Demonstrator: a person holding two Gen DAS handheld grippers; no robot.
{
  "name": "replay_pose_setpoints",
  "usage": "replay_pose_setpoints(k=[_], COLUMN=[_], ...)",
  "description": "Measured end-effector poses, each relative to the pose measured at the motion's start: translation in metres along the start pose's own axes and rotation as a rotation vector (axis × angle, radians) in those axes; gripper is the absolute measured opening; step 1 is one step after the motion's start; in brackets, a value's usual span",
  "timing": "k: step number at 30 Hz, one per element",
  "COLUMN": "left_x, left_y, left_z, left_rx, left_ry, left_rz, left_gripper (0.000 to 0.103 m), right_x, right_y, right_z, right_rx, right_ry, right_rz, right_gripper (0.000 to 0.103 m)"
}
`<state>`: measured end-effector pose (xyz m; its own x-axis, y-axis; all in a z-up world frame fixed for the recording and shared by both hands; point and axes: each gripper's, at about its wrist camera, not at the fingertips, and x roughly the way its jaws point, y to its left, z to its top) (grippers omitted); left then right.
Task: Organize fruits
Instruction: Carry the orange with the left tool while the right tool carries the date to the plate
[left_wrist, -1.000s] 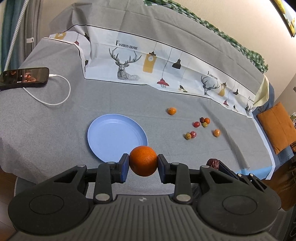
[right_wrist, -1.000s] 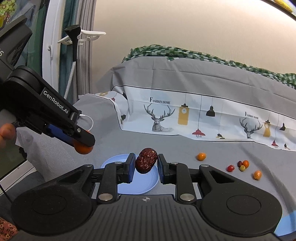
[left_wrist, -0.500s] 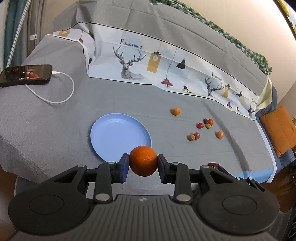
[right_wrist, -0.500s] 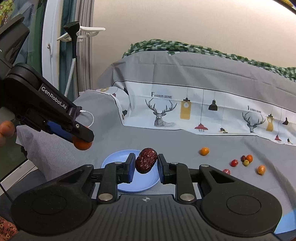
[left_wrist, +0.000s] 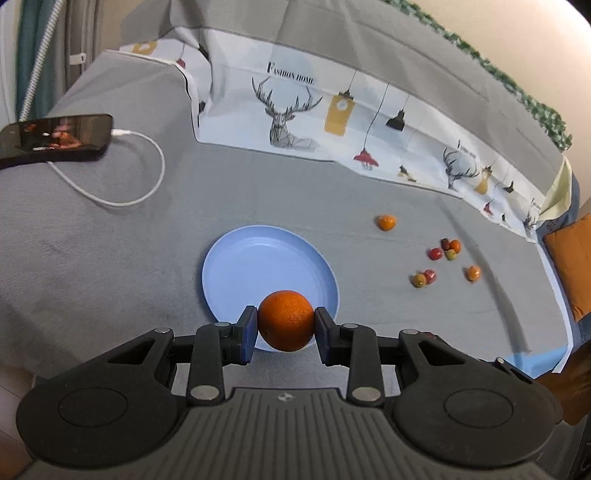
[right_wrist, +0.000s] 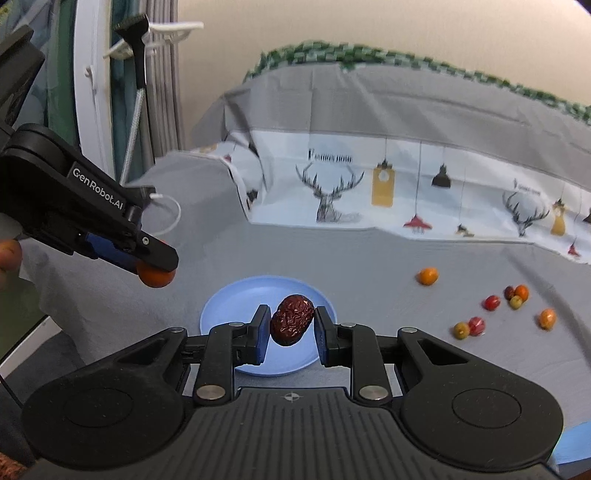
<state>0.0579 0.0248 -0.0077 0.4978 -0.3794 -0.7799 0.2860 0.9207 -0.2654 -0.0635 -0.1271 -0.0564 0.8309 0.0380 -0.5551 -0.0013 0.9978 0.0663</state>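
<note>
Grey bedspread, empty blue plate

Home bedroom showing: grey bedsheet covering bed, deer-print cover lying folded at back, phone charging on cable, curtains hanging beside, orange cushion sitting at edge.

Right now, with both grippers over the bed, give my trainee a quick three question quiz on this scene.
1. True or false: the blue plate already has fruit lying on it.
2. What does the right gripper hold?
A. a wrinkled dark red date
B. a green grape
C. a phone
3. Fill in: the left gripper is shut on an ____.

Key:
1. False, the plate is bare.
2. A, the date.
3. orange.
</note>
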Motion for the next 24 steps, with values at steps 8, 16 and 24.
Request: replay_pose_setpoints(k=[8,16,24], left_x=[0.079,0.144,0.181], left_y=[0.012,0.023,0.027], left_z=[0.024,0.040,0.046], left_rx=[0.027,0.046,0.100], left_ry=[0.084,0.149,0.188], left_rz=[0.053,0.088,0.136], left_gripper=[0.036,0.036,0.037], right_x=[0.078,0.140,0.181], right_y=[0.001,0.002,0.001], right_z=[0.001,-0.004,-0.007], right_rx=[-0.001,-0.016,-0.028], right_ry=[0.111,0.197,0.235], right_rz=[0.015,-0.001,-0.024], right_gripper=[0.026,0.026,0.026])
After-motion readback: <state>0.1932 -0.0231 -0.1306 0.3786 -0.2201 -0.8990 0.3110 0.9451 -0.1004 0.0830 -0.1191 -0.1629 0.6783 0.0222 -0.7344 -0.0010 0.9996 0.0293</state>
